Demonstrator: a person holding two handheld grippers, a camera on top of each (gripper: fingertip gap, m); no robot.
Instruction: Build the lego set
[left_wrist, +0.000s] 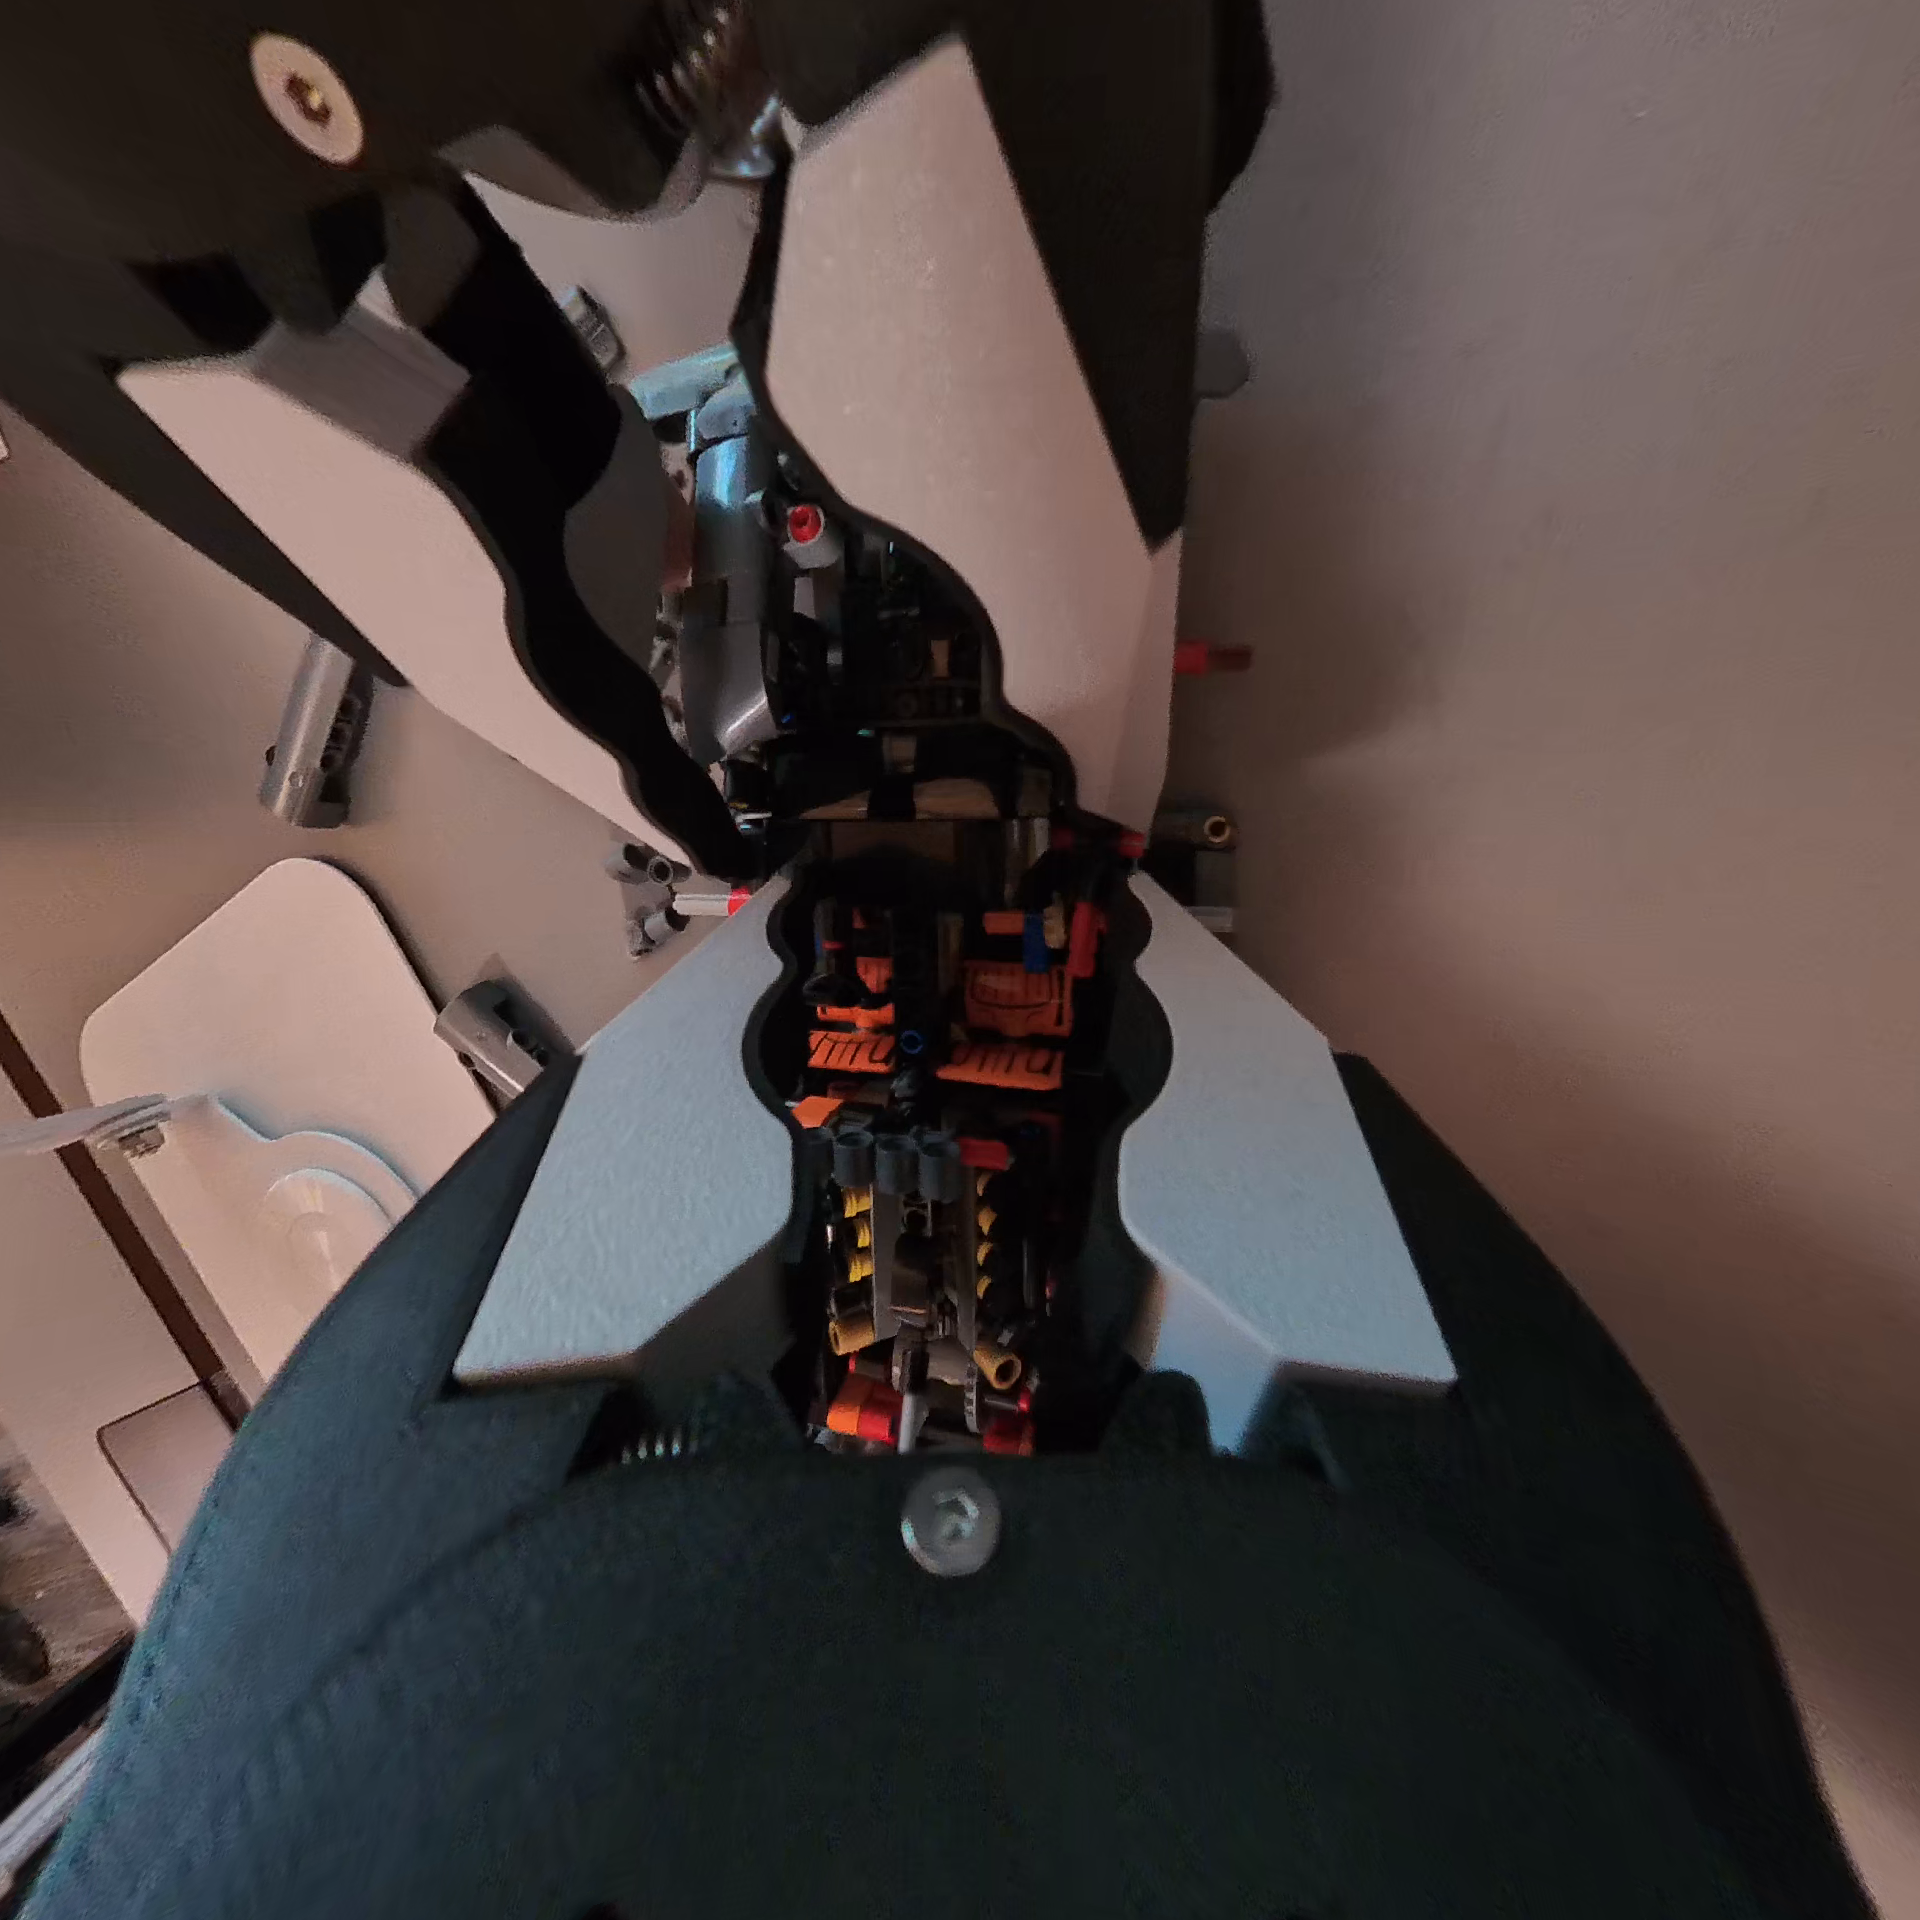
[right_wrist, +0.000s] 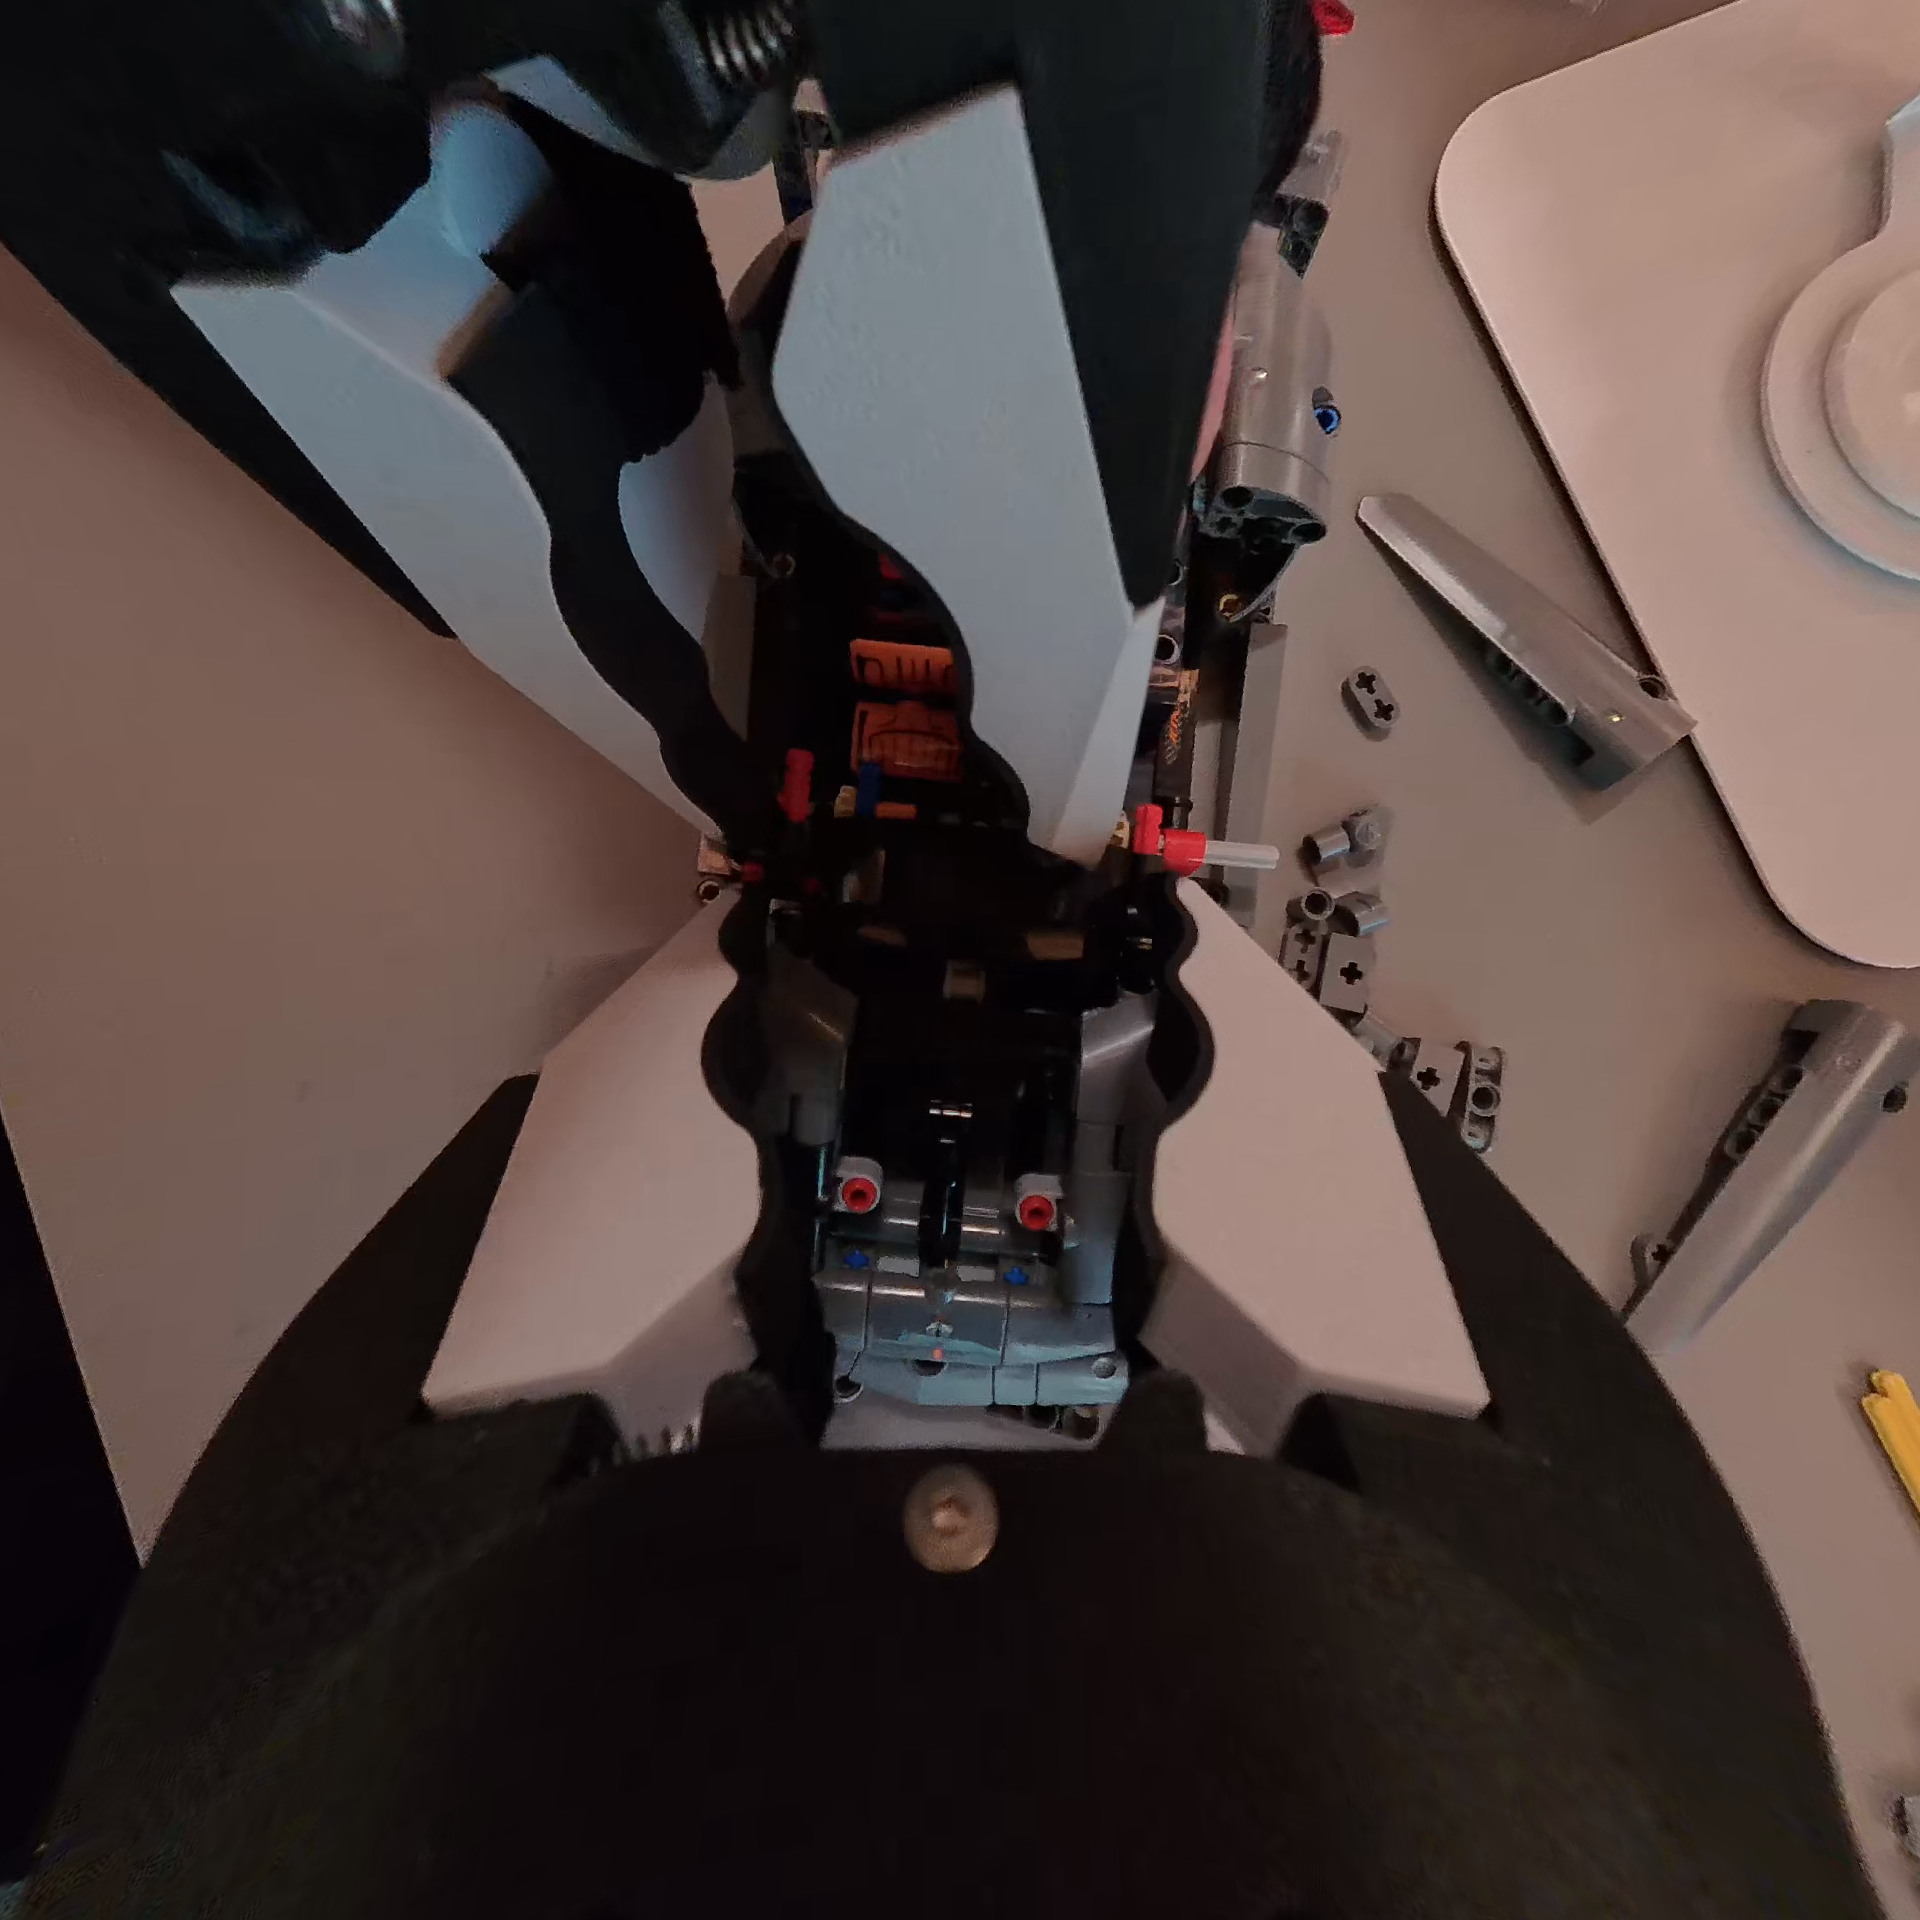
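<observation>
brick car model (left_wrist: 940, 1039) x1, left tongs (left_wrist: 961, 883) & right tongs (right_wrist: 956, 904) both clamped on it, loose grey bricks (right_wrist: 1340, 935) nearby

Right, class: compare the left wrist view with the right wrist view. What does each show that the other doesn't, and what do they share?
Only the left wrist view: the row of yellow and grey engine parts at the near end of the model, between the left gripper's jaws.

Only the right wrist view: yellow strips at the right edge, and the model's grey nose between the right gripper's jaws.

Both: the brick-built model car with orange seats, both grippers facing each other over it, a red-tipped axle, loose grey pieces and a white board.
</observation>
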